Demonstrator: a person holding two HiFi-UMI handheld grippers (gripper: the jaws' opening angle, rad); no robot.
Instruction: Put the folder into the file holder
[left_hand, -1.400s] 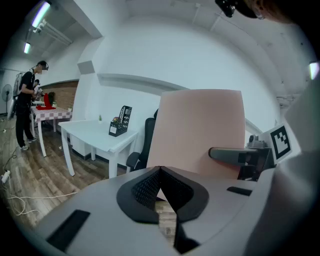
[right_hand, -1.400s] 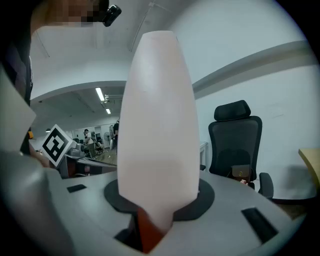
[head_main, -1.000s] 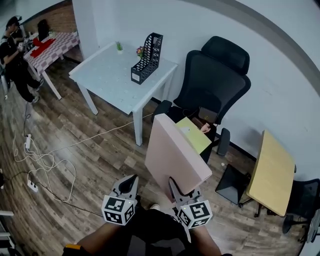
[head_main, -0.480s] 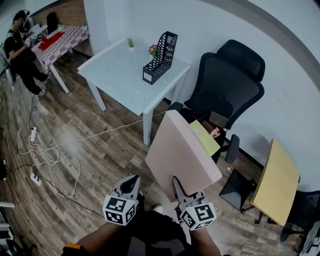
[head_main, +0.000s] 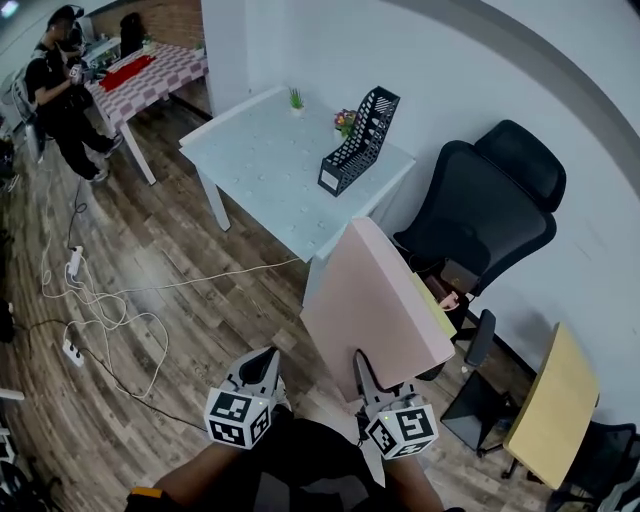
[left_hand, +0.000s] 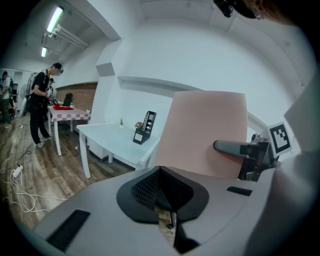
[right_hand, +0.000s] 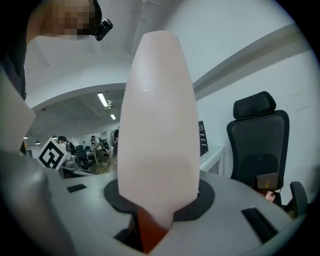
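Note:
A large pink folder (head_main: 385, 300) stands tilted up in front of me, with my right gripper (head_main: 362, 365) shut on its lower edge. In the right gripper view the folder (right_hand: 156, 130) fills the middle and rises from between the jaws. The black mesh file holder (head_main: 358, 142) stands on the white table (head_main: 262, 165), near its far right edge beside the wall. It is well beyond the folder's top. My left gripper (head_main: 267, 357) hangs to the left of the folder over the floor, jaws together, holding nothing. The left gripper view shows the file holder (left_hand: 145, 128) ahead.
A black office chair (head_main: 492, 205) stands right of the table, partly behind the folder. Small potted plants (head_main: 296, 98) sit near the file holder. Cables and a power strip (head_main: 68, 350) lie on the wood floor at left. A person (head_main: 62, 72) stands by a red-checked table (head_main: 150, 75).
The white table and file holder have drawn nearer and shifted right in the head view. The folder stays in the right gripper, now overlapping the table's near corner.

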